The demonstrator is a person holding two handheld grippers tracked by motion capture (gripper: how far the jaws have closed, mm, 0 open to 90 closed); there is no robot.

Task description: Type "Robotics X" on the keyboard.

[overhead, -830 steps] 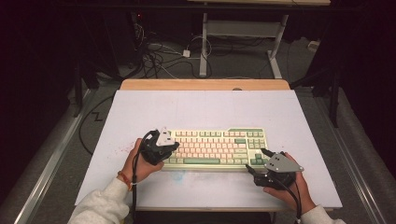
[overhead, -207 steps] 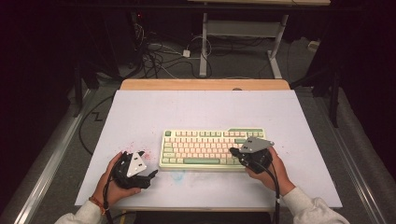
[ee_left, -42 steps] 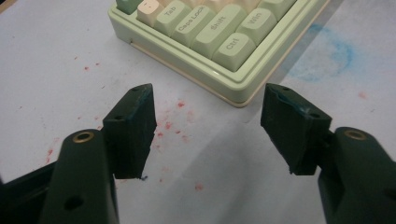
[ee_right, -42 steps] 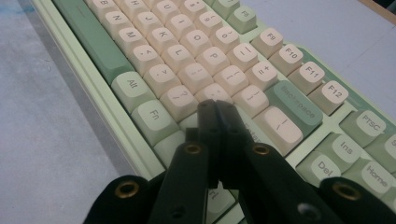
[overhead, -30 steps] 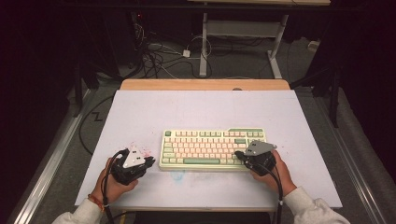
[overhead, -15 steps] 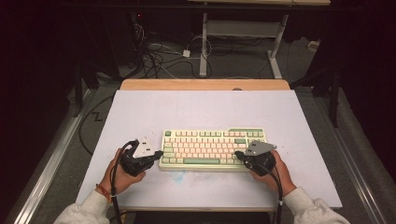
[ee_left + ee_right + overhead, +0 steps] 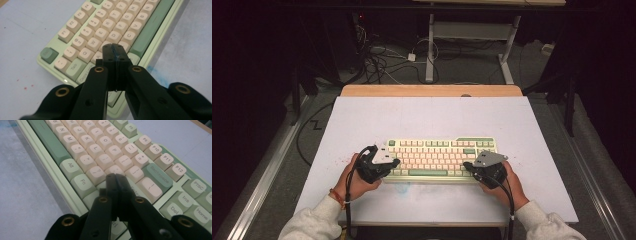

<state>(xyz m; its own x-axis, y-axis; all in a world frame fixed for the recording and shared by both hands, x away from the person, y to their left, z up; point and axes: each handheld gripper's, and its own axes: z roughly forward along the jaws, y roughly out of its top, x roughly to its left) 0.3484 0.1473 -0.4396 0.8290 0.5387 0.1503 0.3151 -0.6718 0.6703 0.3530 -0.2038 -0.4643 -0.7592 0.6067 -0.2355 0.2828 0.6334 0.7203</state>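
Seen from above, poised at either end of the green-and-cream keyboard (image 7: 439, 159), left gripper (image 7: 384, 164) and right gripper (image 7: 476, 167), hands low behind; closer in, jaws pressed together over the A key (image 7: 98, 57) and near Backspace (image 7: 157, 178), best lowered straight, one keycap only.

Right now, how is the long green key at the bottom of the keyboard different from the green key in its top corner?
The space bar is a long, thin strip, while the corner key is small and squarish. The space bar sits in the keyboard's front row; the corner key sits in its back row, at the far left end. Both are the same dull green, and neither bears a mark I can make out.
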